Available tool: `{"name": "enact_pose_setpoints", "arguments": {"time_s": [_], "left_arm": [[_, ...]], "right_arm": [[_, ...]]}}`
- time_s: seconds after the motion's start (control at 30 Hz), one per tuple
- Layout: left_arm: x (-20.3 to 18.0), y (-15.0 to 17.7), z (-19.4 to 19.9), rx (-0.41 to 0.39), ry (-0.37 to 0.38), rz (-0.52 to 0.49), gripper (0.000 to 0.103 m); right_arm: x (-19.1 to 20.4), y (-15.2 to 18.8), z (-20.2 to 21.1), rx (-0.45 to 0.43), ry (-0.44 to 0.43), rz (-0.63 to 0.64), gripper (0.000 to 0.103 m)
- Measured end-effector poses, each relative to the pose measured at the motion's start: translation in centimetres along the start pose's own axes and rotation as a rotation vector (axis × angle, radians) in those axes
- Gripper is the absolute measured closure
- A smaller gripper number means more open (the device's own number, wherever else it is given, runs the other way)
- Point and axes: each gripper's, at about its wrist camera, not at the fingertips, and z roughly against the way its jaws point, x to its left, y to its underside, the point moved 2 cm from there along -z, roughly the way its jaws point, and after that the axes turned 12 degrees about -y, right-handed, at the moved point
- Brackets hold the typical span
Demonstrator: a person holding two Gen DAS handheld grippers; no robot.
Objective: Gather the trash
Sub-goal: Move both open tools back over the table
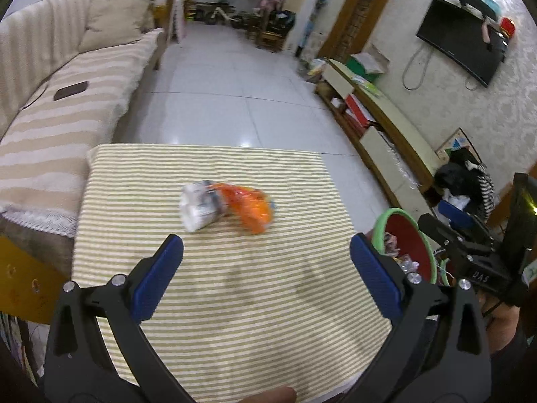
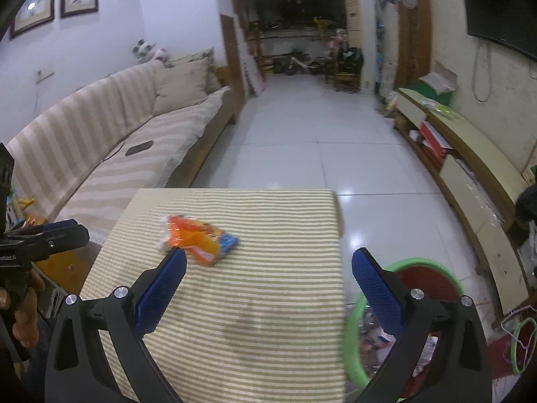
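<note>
Orange crinkly plastic wrapper lies on the green-and-cream striped tablecloth, touching a white crumpled packet on its left. I'd guess they sit mid-table simply because nobody's grabbed them yet. The wrapper's long axis runs diagonally, from near the packet toward the table's right edge. Both grippers hover empty, blue pads spread wide: left gripper faces the pile, right gripper sits partly over the green-rimmed red bin beside the table, which already holds scraps, so probably the drop spot.
</note>
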Motion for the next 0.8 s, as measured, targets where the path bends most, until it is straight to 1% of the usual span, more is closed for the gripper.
{"name": "enact_pose_setpoints", "arguments": {"time_s": [0.2, 0.37, 0.53, 0.67, 0.8], "left_arm": [[3.2, 0.5, -0.5, 0.009, -0.029, 0.039, 0.005], [4.9, 0.3, -2.2, 0.030, -0.046, 0.047, 0.005], [6.0, 0.1, -4.1, 0.056, -0.049, 0.056, 0.005], [6.3, -0.2, -5.2, 0.053, -0.075, 0.042, 0.005], [7.1, -0.4, -6.7, 0.067, -0.074, 0.065, 0.005]], "right_arm": [[3.2, -0.1, -3.7, 0.054, -0.021, 0.061, 0.007], [4.8, 0.8, -6.7, 0.102, -0.032, 0.096, 0.007], [5.4, 1.4, -10.0, 0.144, -0.040, 0.130, 0.007], [5.6, 1.7, -12.6, 0.168, -0.046, 0.157, 0.007], [5.8, 2.1, -15.3, 0.194, -0.038, 0.198, 0.007]]}}
